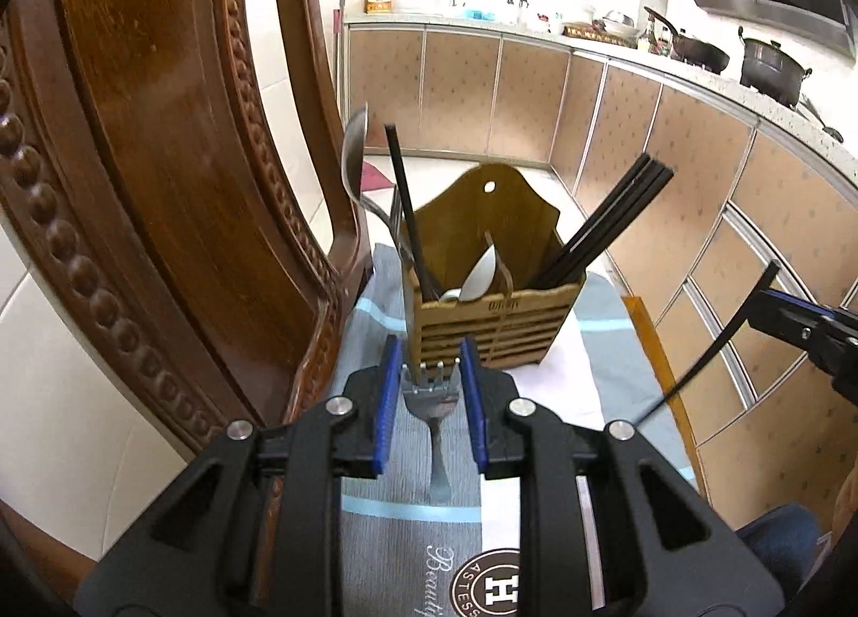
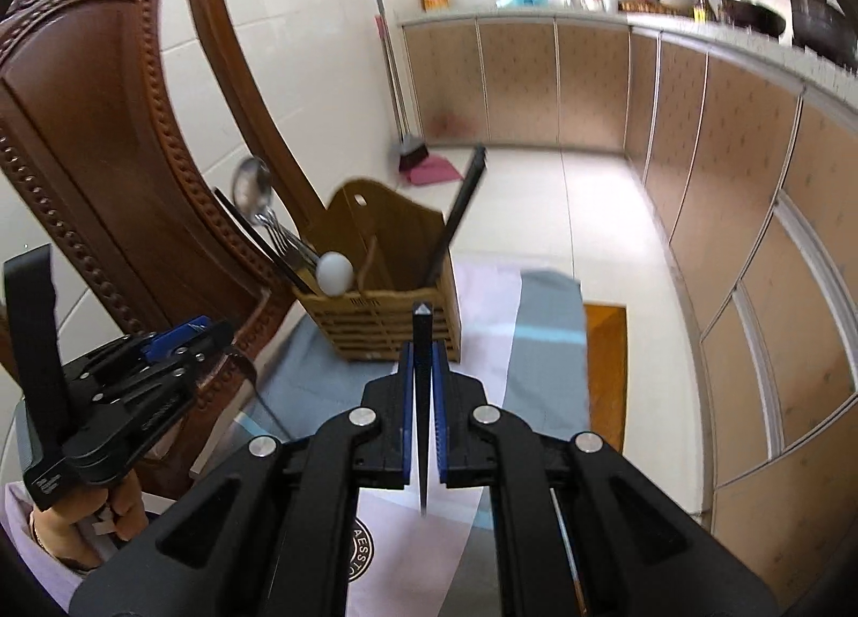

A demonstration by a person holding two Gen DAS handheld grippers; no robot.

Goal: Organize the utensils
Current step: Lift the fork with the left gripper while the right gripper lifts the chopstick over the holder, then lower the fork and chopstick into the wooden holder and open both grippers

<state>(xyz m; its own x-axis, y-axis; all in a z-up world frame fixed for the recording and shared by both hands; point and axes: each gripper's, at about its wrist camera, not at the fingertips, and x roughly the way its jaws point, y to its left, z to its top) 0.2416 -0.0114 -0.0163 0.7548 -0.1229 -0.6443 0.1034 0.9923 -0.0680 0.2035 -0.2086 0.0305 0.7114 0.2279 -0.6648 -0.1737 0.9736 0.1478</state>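
My left gripper (image 1: 430, 349) is shut on a metal fork (image 1: 435, 402); the fork's head sits between the blue pads, tines up, and its handle hangs down over the cloth. Just beyond stands the wooden utensil holder (image 1: 482, 317) (image 2: 375, 317). Its left slot holds a metal spoon (image 1: 355, 156), forks and one black chopstick. The middle slot has a white ceramic spoon (image 1: 480, 274) and the right slot has black chopsticks (image 1: 611, 220). My right gripper (image 2: 422, 349) (image 1: 764, 303) is shut on a single black chopstick (image 2: 422, 327) (image 1: 713, 343), held in the air before the holder. The left gripper (image 2: 209, 333) shows at the left of the right wrist view.
A grey and white cloth (image 1: 375, 456) with pale blue stripes covers the table under the holder. A carved wooden chair back (image 1: 161, 161) (image 2: 107, 134) rises close on the left. Kitchen cabinets (image 1: 697, 188) and a counter with pots run along the back and right. A broom (image 2: 407, 145) leans in the far corner.
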